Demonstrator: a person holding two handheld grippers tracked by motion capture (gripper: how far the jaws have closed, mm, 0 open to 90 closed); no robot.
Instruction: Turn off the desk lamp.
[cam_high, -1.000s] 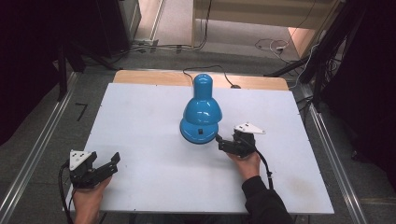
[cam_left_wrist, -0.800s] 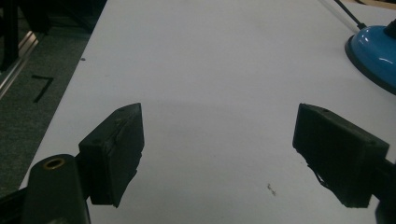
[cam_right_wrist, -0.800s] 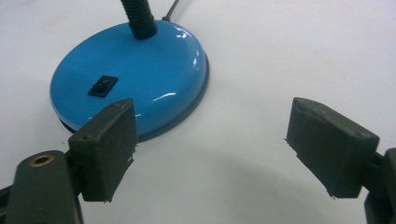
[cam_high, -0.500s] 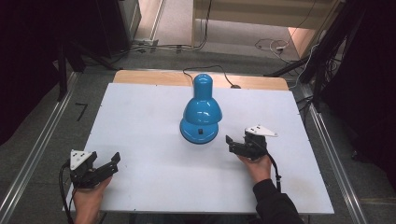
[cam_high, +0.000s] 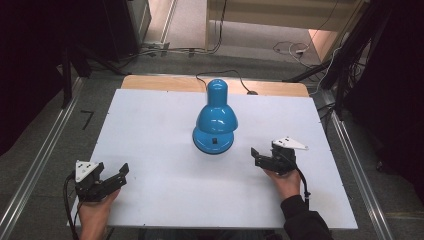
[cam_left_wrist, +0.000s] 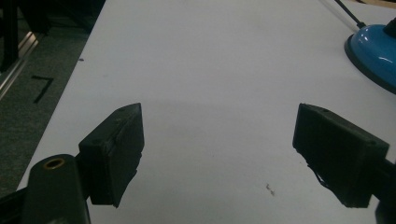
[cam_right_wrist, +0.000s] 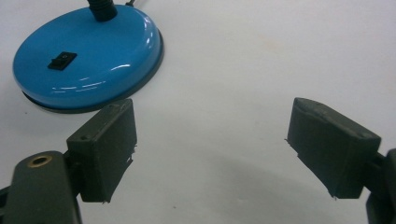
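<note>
High view: a blue lamp (cam_high: 214, 122) is standing at the middle of the white table (cam_high: 150, 120), its shade hanging over its round base and its cord trailing off the far edge. The right claw (cam_high: 255, 156) is sitting just right of the base, released, nothing between the jaws, pointing left at the lamp. It looks set for work on the base or switch. The left claw (cam_high: 121, 173) is resting at the near left corner, well apart from the lamp, likely parked as the idle hand.

Left gripper view: jaws are standing wide over bare table, lamp base (cam_left_wrist: 373, 46) peeking in far at upper right.

Right gripper view: jaws are spread and empty, the left jaw near the base rim without touching it. The switch (cam_right_wrist: 61, 60) is facing up on the base.
</note>
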